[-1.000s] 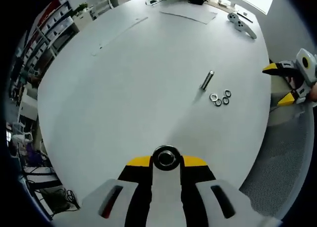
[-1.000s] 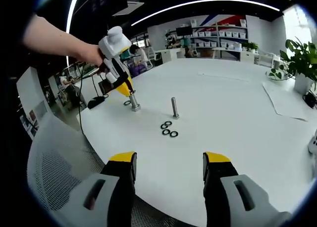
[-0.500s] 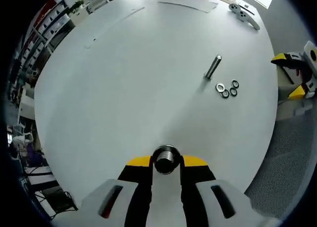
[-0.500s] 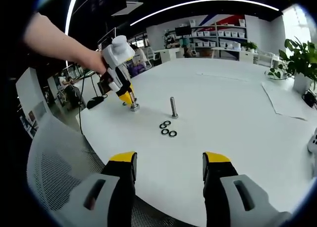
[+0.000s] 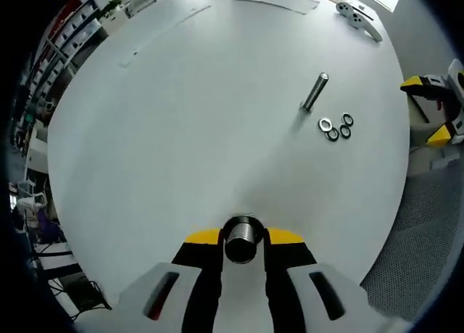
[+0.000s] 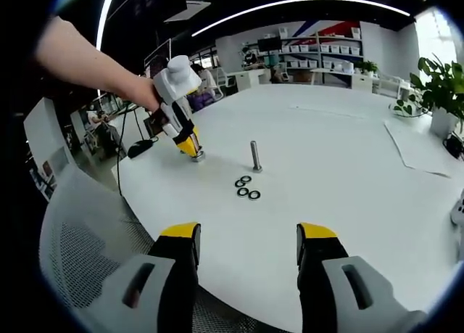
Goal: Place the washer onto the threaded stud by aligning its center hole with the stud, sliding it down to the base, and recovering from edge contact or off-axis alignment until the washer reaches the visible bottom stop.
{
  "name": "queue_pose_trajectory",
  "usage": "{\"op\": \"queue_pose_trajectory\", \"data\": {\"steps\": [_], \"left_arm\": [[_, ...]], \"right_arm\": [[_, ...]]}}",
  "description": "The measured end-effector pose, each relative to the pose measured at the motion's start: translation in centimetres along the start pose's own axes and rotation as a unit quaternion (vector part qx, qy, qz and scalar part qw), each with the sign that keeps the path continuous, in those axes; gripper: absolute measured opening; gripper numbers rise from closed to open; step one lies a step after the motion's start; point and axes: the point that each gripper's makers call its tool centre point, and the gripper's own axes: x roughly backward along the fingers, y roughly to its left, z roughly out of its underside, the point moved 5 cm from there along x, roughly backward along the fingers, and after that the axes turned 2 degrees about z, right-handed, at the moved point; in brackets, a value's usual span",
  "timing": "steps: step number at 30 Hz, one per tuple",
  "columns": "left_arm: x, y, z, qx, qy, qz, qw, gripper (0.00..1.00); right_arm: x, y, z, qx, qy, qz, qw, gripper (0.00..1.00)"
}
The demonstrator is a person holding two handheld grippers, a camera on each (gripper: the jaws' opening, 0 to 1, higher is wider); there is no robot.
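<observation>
Three washers (image 6: 245,188) lie in a tight cluster on the white round table (image 6: 348,166), flat and loose, just beside the foot of an upright threaded stud (image 6: 255,157). In the left gripper view the same washers (image 5: 335,127) sit close to the stud (image 5: 315,92), which leans across that picture because of the lens, well apart from the near jaws.

The left gripper (image 5: 243,239) has its yellow-tipped jaws closed on a second stud (image 5: 241,239), a dark metal cylinder seen end-on between them. In the right gripper view this left gripper (image 6: 190,149) is held by a hand (image 6: 141,93) near the table's edge, its tips down at the surface with that stud's base (image 6: 197,157) touching the table, off to the side of the washers.

The right gripper (image 6: 246,239) hangs over the table's near edge with its jaws spread wide and nothing between them. It appears in the left gripper view at the right edge (image 5: 428,108), beyond the table rim.

Farther out, a potted plant (image 6: 438,93) and a sheet of paper (image 6: 420,148) rest on the table's far side, and a mesh chair back (image 6: 80,253) stands beside the near edge.
</observation>
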Motion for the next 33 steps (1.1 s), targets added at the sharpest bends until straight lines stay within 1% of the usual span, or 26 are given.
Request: {"op": "queue_pose_trajectory", "data": {"steps": [2,6,10,12,15,21,28,33], "left_arm": [[0.0,0.0,0.0,0.005,-0.003,0.001,1.0000,0.20],[-0.3,-0.1,0.1,0.000,-0.006,-0.002,1.0000,0.20],[-0.2,0.1,0.2,0.011,-0.013,-0.004,0.9998,0.20],[-0.1,0.2,0.0,0.031,-0.022,-0.003,0.9993,0.21],[0.3,0.7,-0.1,0.035,-0.035,-0.012,0.9987,0.25],[0.9,1.0,0.1,0.039,-0.045,-0.015,0.9981,0.27],[1.2,1.2,0.6,0.047,-0.048,-0.013,0.9977,0.29],[1.8,1.7,0.9,0.054,-0.061,-0.021,0.9964,0.33]], "right_arm": [[0.0,0.0,0.0,0.000,0.000,0.001,1.0000,0.56],[0.0,0.0,0.0,-0.001,0.001,0.000,1.0000,0.56],[0.0,0.0,0.1,0.000,0.002,0.001,1.0000,0.56],[0.0,0.0,0.1,0.000,0.002,0.001,1.0000,0.56],[0.0,0.0,0.1,0.001,0.003,0.001,1.0000,0.56],[0.0,0.0,0.1,0.001,0.003,0.000,1.0000,0.56],[0.0,0.0,0.1,0.001,0.004,0.000,1.0000,0.56],[0.0,0.0,0.1,0.000,0.003,0.000,1.0000,0.56]]}}
